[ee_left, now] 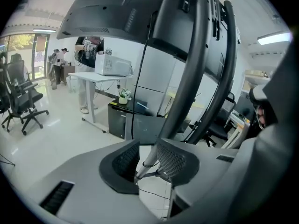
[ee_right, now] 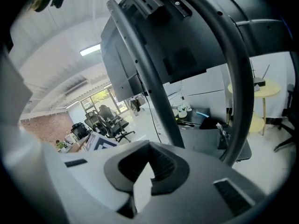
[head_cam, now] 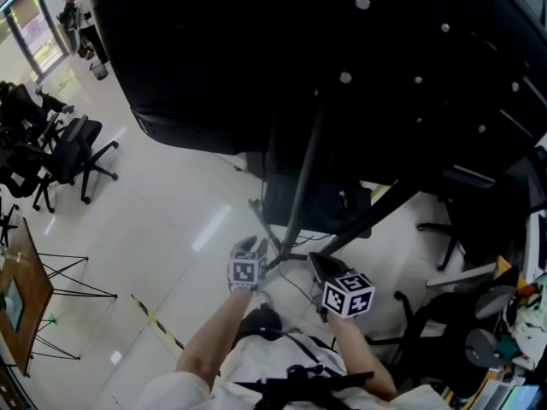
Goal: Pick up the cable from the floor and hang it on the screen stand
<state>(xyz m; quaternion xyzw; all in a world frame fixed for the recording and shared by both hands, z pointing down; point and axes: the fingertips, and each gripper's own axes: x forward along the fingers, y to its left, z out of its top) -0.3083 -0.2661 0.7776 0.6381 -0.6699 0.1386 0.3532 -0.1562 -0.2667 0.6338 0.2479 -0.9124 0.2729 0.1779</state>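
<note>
You face the screen stand (head_cam: 304, 178).
Your left gripper (ee_left: 148, 156) has its jaws apart, empty; your right gripper (ee_right: 149, 161) has them together.

Glossy white floor (head_cam: 171, 229), office chairs (head_cam: 73, 148), thin cable (ee_left: 152, 194)

The pale floor (head_cam: 171, 220) is smooth and glossy and throws back streaks of light. The black curved tubes of the screen stand (ee_left: 198, 64) look like smooth metal with a faint satin sheen, and the black back of the screen (head_cam: 256, 49) is matt plastic. The left gripper (ee_left: 148, 158) and right gripper (ee_right: 145, 168) have matt grey plastic shells and dark jaws faced with rough, finely ribbed pads, and the brown tabletop (head_cam: 27, 284) at the floor's left edge looks like smooth wood.
</note>
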